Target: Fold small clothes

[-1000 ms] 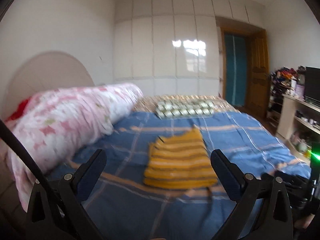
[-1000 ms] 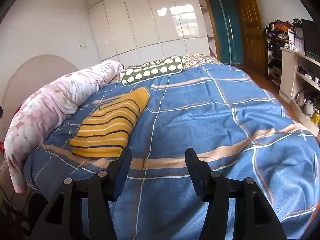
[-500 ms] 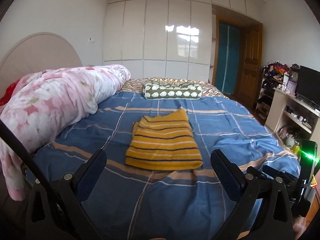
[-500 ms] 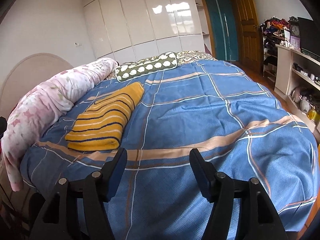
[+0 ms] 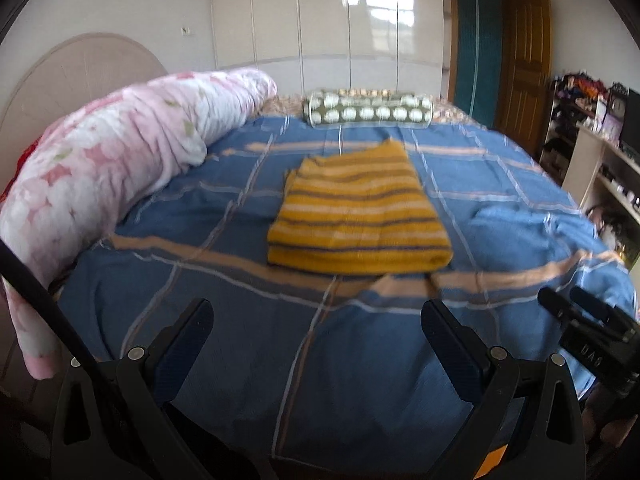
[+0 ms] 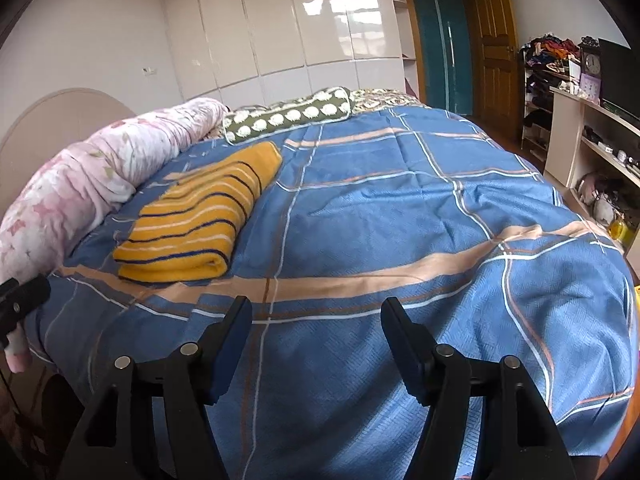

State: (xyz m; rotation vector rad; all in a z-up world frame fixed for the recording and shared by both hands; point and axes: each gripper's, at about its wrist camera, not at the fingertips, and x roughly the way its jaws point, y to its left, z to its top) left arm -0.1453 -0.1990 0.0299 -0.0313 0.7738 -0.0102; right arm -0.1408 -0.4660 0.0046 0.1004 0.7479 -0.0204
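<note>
Where blurred, seemingly quilt (image 5: 112, 168), bolster (image 5: 368, 110)

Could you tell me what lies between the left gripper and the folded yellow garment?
Only bare blue bedspread lies between the left gripper and the garment, as the left wrist view shows.

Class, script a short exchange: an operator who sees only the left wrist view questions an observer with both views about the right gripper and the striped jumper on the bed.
Operator: Is the right gripper carrying anything?
Observer: No. Its jaws are opening with nothing between them, only blue bedcover beyond.
Operator: My picture is blurred. Is the striped jumper folded?
Observer: Yes. It lies folded flat, its rounded doubled edge nearest the camera, clear of the right gripper.
</note>
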